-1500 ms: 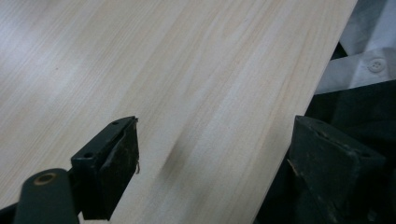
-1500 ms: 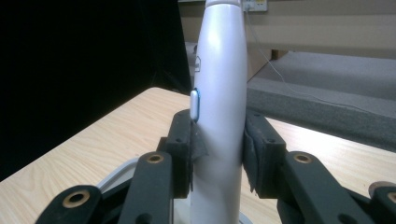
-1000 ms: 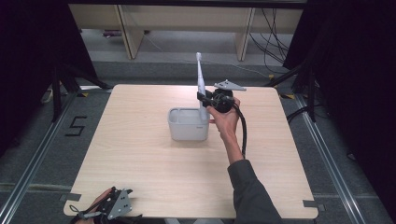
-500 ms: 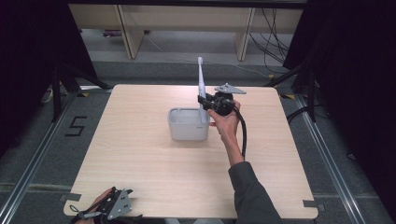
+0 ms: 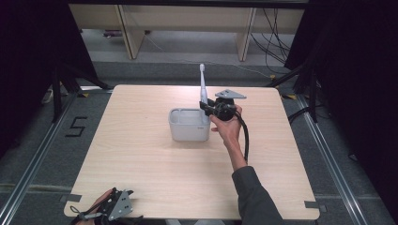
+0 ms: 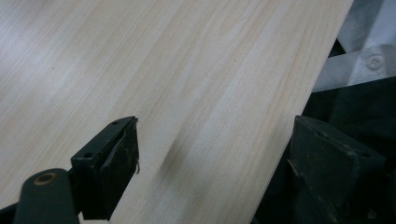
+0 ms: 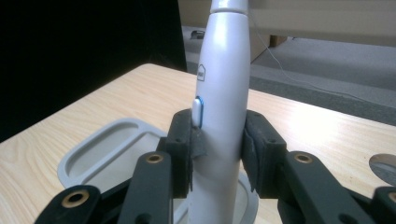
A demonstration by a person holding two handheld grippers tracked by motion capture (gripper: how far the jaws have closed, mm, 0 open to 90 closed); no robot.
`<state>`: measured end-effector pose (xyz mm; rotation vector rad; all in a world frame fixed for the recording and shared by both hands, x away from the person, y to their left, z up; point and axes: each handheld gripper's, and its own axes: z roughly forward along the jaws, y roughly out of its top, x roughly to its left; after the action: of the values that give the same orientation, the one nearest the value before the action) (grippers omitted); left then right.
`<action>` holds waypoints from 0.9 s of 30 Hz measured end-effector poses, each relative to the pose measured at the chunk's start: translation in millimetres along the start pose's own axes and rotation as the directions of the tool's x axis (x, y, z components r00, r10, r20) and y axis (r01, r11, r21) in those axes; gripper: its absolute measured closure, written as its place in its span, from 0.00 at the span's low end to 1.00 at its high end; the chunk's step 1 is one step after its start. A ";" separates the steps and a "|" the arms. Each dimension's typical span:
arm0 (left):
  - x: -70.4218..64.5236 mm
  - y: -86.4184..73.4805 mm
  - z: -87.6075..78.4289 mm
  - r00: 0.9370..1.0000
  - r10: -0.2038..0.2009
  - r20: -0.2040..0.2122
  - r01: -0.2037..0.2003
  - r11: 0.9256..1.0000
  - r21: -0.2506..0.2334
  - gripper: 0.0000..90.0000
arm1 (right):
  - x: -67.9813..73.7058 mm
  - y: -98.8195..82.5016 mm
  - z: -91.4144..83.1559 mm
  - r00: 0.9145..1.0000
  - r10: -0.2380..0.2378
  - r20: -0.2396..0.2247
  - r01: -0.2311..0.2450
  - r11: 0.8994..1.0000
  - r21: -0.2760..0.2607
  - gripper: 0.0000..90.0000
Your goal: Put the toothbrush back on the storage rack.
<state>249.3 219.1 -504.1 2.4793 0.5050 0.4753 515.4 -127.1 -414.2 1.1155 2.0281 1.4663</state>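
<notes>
White electric toothbrush (image 7: 223,107) is clamped upright in right gripper (image 7: 218,149) at grey holder (image 5: 187,125), frame centre; seating remains. Left gripper (image 6: 210,163) idles, jaws apart.

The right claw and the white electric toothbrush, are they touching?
Touching. In the right gripper view, the right claw has both black jaws pressed flat against the sides of the upright toothbrush, with no gap on either side, above the grey holder.

Hidden and cut-off parts
The toothbrush (image 7: 223,93) head runs off the top edge (right gripper view); its base sits hidden inside the grey holder (image 7: 107,154).
</notes>
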 end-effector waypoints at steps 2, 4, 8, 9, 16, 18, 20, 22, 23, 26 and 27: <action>-0.8 -0.3 0.5 1.000 -0.004 -0.011 0.004 1.000 -0.005 0.17 | 0.1 -1.2 -0.1 1.000 -0.002 0.003 0.002 1.000 0.000 0.73; -1.7 -0.4 0.7 0.999 -0.002 -0.038 0.002 1.000 -0.007 0.17 | -0.2 -3.1 0.1 1.000 -0.010 0.003 0.010 1.000 0.011 0.73; -2.2 -0.5 0.7 0.999 -0.004 -0.041 0.004 1.000 -0.007 0.17 | 1.2 -8.2 0.8 1.000 -0.003 -0.001 0.003 1.000 0.026 0.73; -2.1 -0.5 0.7 0.999 -0.004 -0.041 0.004 1.000 -0.007 0.17 | 0.5 -9.1 0.8 1.000 -0.016 0.002 0.016 0.999 0.031 0.73; -1.7 -0.8 1.6 1.000 -0.005 -0.021 0.004 1.000 -0.015 0.17 | -1.6 -18.0 2.4 0.999 -0.032 0.010 0.032 0.998 0.045 0.73; -1.7 -0.8 1.6 1.000 -0.005 -0.022 0.005 1.000 -0.015 0.17 | -0.5 -19.0 1.7 1.000 -0.010 0.016 0.010 0.998 0.054 0.73; -1.7 -0.7 1.4 1.000 -0.005 -0.022 0.005 1.000 -0.016 0.17 | -2.5 -20.9 2.6 0.999 -0.033 0.016 0.032 0.998 0.052 0.73; -1.7 -0.8 1.3 1.000 -0.006 -0.022 0.006 1.000 -0.016 0.17 | -1.5 -22.3 2.3 1.000 -0.011 0.016 0.010 0.998 0.055 0.73; -1.6 -0.8 1.4 1.000 -0.006 -0.022 0.005 1.000 -0.015 0.17 | -1.8 -22.5 2.4 1.000 -0.018 0.017 0.017 0.999 0.051 0.73; -1.9 -0.7 1.5 1.000 -0.004 -0.022 0.004 1.000 -0.015 0.17 | -0.7 -22.4 2.3 1.000 -0.023 0.015 0.022 0.998 0.059 0.73; -1.9 -0.7 1.5 1.000 -0.004 -0.022 0.004 1.000 -0.016 0.17 | 0.4 -22.3 2.3 1.000 -0.022 0.021 0.021 0.998 0.063 0.73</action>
<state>248.2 218.1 -506.1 2.4600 0.5131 0.5039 508.5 -128.4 -435.5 1.1257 2.0777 1.3832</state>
